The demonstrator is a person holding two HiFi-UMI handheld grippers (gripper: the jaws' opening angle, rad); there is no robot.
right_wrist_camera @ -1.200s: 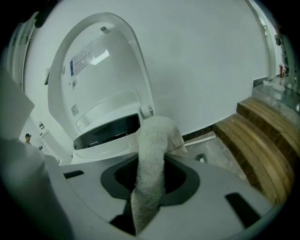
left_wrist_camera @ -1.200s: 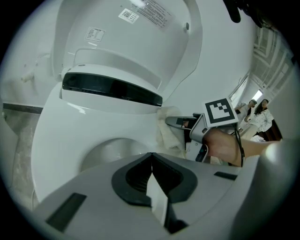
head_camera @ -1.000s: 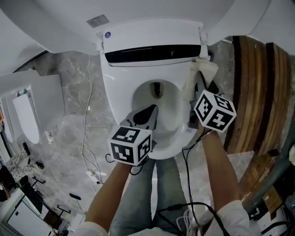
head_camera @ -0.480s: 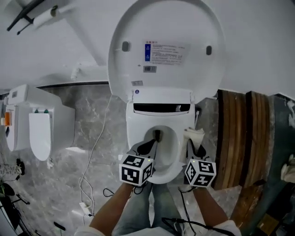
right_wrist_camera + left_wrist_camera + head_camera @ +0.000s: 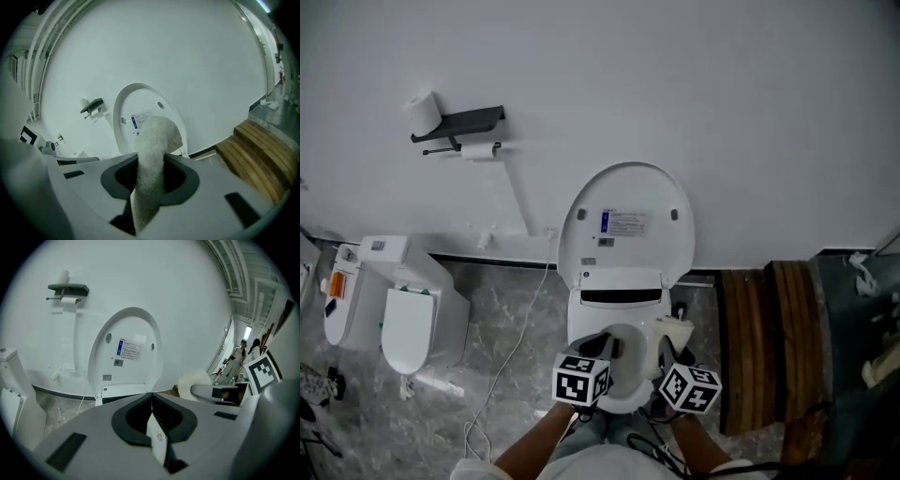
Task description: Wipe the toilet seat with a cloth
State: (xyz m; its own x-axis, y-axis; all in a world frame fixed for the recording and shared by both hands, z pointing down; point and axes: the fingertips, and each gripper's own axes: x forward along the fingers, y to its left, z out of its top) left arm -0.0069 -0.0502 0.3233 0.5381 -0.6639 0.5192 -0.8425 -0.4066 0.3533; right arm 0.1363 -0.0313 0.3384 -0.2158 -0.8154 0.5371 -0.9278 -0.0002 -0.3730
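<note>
Where the right gripper [image 5: 668, 353] clamps it between its jaws, the off-white terry cloth [image 5: 152, 154] stands up past the tips in a rounded wad. From the head view the cloth sits over the right rear part of the toilet seat [image 5: 578, 323], just in front of the hinge block. Whether it presses on the seat cannot be told from any view.

Left gripper [image 5: 151, 401]: jaws closed together, nothing between them. It hangs over the front left of the seat, tips pointing toward the bowl [image 5: 623, 339]. Both marker cubes sit side by side above the seat's front edge, forearms coming in from below.

Lid [image 5: 661, 248] raised, leaning back on the white wall [image 5: 722, 112], a printed label [image 5: 624, 223] on its underside.

Surroundings:
- Left on the wall, a dark paper holder [image 5: 459, 122] with one roll on top [image 5: 422, 111] and one hung beneath.
- A second white toilet unit [image 5: 394, 314] at far left, lid down.
- A white cable [image 5: 520, 347] trails over the grey marbled floor [image 5: 487, 394].
- Brown wooden planks [image 5: 764, 347] just right of the toilet.
</note>
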